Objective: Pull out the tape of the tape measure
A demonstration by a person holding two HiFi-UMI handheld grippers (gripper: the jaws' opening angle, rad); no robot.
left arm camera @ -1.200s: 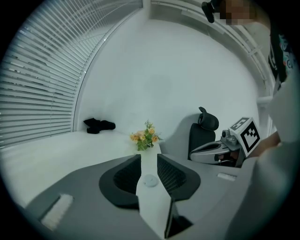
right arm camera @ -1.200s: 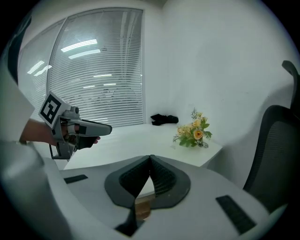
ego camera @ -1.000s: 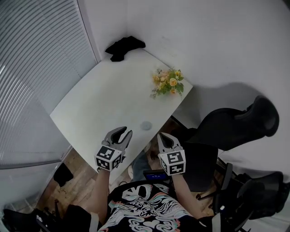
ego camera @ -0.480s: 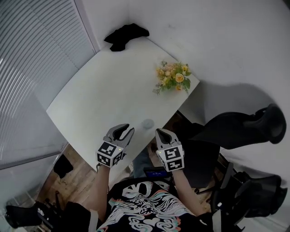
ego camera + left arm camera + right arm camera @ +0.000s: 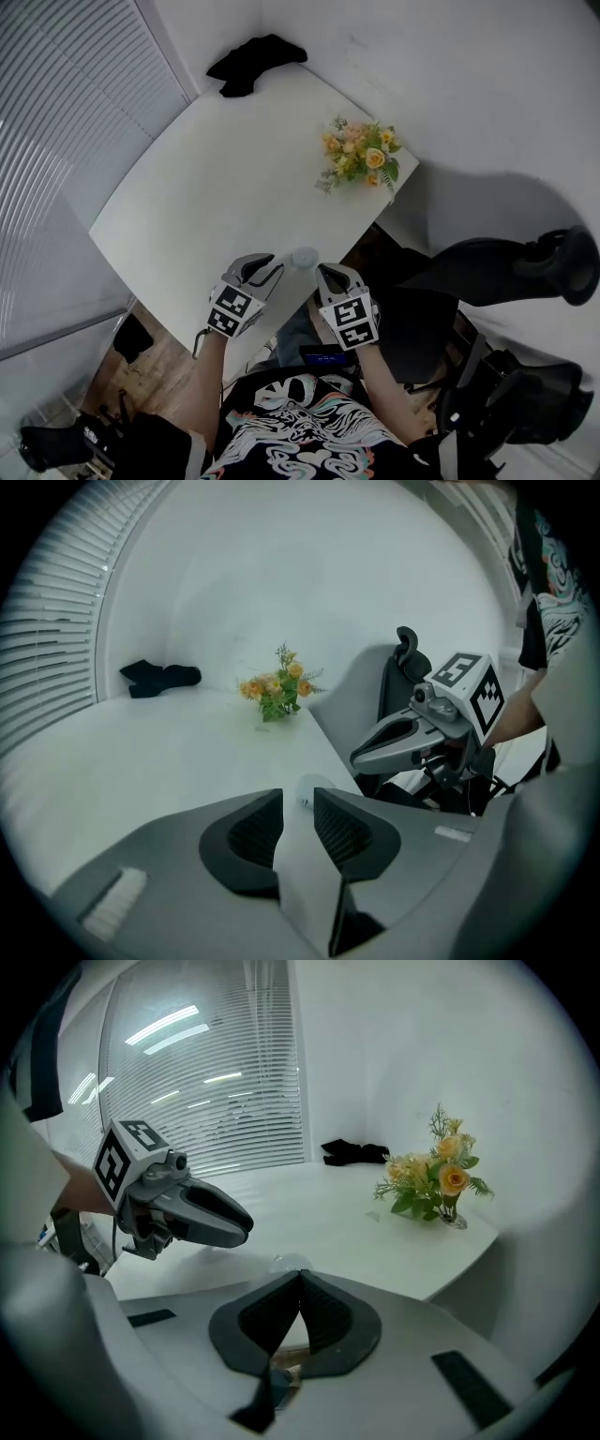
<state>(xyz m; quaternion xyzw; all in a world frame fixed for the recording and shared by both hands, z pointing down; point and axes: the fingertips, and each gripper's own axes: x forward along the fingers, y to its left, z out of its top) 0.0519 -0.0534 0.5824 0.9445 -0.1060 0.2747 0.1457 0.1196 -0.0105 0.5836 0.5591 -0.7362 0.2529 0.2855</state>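
The white table (image 5: 206, 187) carries a small round pale tape measure (image 5: 304, 257) at its lower edge. It lies just above and between the left gripper (image 5: 264, 268), jaws apart and empty, and the right gripper (image 5: 330, 274), jaws together.

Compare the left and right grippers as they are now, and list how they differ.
The left gripper has its jaws apart; the right gripper has its jaw tips together. The left gripper's tips hang over the table, while the right gripper's sit just off its edge. Both are empty and point toward the tape measure.
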